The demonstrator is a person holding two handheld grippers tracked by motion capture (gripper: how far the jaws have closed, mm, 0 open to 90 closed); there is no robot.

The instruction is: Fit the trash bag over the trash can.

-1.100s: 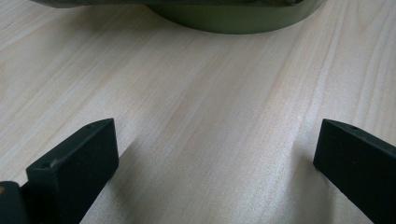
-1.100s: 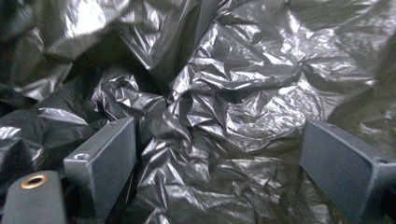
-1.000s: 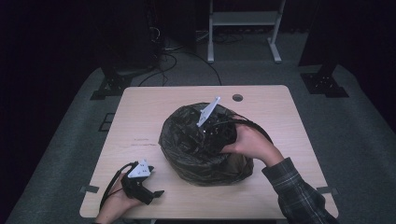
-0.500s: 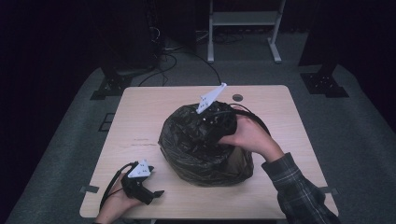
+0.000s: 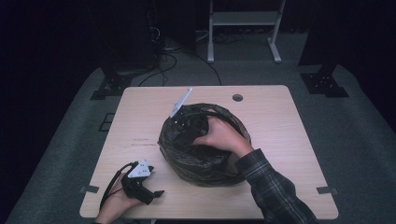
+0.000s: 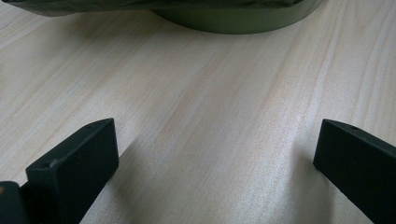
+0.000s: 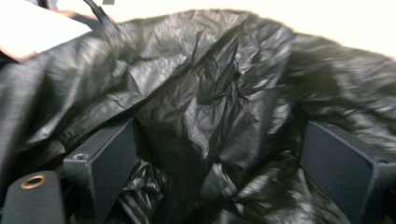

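A black plastic bag lines a round bin in the middle of the wooden table; the bin's green base appears in the left gripper view. My right gripper is pushed into the bag's mouth at its far left side, with its grey plate sticking up. Its jaws stand open around crumpled black plastic. My left gripper rests on the table at the near left, open, with bare wood between its jaws.
A round cable hole sits near the table's far edge. Tape strips mark the near corners. A white stand and floor cables lie beyond the table.
The right hand and gripper moved left across the bag's mouth and dipped into it. The left gripper has stayed put.
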